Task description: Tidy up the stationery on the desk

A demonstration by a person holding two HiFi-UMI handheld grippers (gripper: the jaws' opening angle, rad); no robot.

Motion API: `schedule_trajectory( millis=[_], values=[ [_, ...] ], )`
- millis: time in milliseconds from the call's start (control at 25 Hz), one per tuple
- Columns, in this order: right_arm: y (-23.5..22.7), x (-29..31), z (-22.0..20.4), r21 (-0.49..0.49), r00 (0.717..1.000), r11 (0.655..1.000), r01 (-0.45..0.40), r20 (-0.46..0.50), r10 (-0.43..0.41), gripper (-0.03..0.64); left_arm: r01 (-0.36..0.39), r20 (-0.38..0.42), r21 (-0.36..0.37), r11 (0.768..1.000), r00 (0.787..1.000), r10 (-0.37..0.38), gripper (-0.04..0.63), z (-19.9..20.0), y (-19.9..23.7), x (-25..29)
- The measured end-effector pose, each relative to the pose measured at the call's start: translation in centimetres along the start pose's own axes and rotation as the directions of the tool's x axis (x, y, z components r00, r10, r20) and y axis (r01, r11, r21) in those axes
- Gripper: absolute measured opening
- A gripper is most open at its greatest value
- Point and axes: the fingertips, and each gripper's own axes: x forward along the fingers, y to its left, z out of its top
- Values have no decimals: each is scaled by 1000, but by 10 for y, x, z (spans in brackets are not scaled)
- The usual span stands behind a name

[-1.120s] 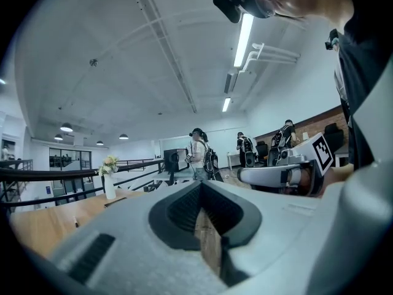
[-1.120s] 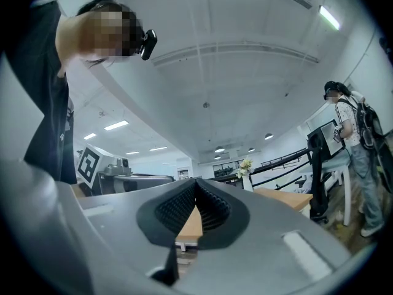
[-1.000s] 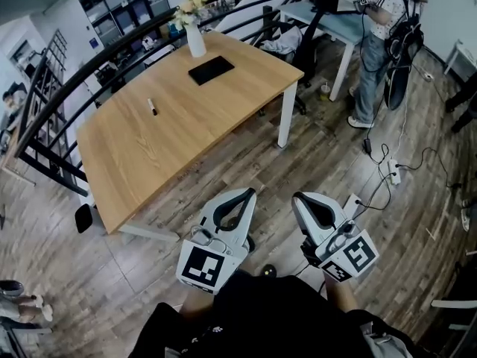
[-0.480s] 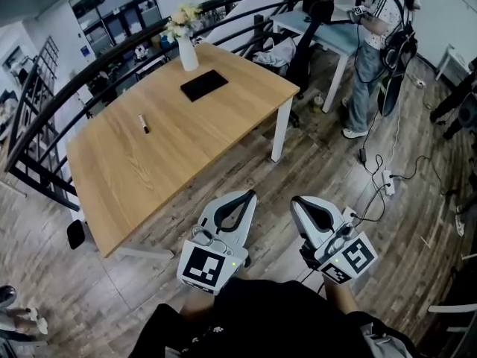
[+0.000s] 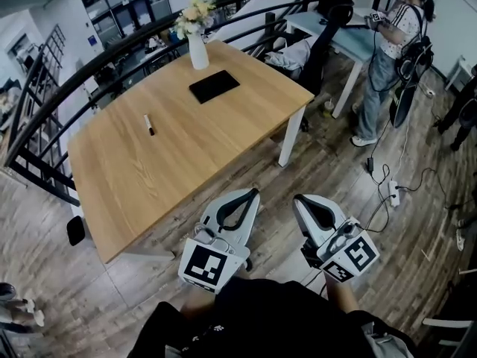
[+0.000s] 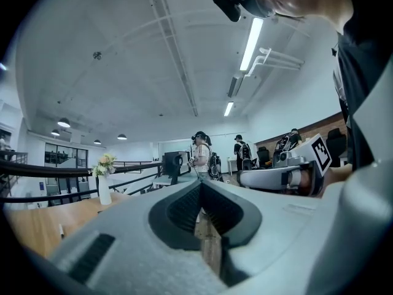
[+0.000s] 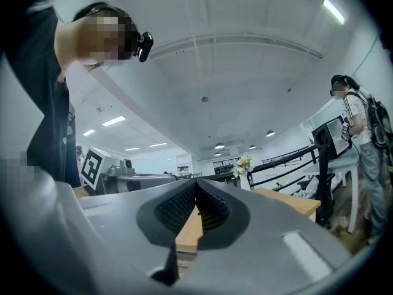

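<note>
A wooden desk (image 5: 134, 170) stands ahead of me in the head view. A small marker pen (image 5: 150, 124) lies on its left half, and a flat black notebook (image 5: 214, 86) lies near the far edge. My left gripper (image 5: 254, 193) and right gripper (image 5: 298, 199) hang side by side over the floor, short of the desk's near edge. Both are shut with nothing between the jaws. In the left gripper view the closed left gripper (image 6: 201, 183) points level past the desk corner. The shut right gripper (image 7: 196, 181) frames the desk top (image 7: 295, 201).
A white vase with flowers (image 5: 197, 41) stands at the desk's far edge. A black curved railing (image 5: 89, 66) runs behind the desk. A person (image 5: 391, 58) stands at a second table (image 5: 350, 32) on the right. Cables and a power strip (image 5: 393, 192) lie on the wooden floor.
Both grippers stay shut and side by side at the bottom of the head view. The view has shifted: the desk slid left and up, then back right and down.
</note>
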Motion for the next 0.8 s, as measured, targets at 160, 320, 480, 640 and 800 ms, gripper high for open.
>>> schedule_trajectory(
  millis=[160,320,480,640,800],
  values=[
    [-9,22,-2,3,1000,1000,-22,-11,22,3,-23,-1,-6,1000,1000,23,-8,0,21,6],
    [-16,46,-3,3,999,999,-36,-18,36,3,-32,-8,-9,999,999,32,-8,-2,45,12],
    [-22,72,-4,2,998,999,-49,-28,49,3,-41,-4,-5,999,999,41,-8,-1,71,17],
    [-28,100,-9,7,997,998,-61,-36,61,2,-52,-3,-12,999,999,52,-8,-4,99,20],
    [-34,129,-13,6,996,997,-76,-56,76,2,-69,-5,-26,997,998,69,-8,-6,128,23]
  ],
)
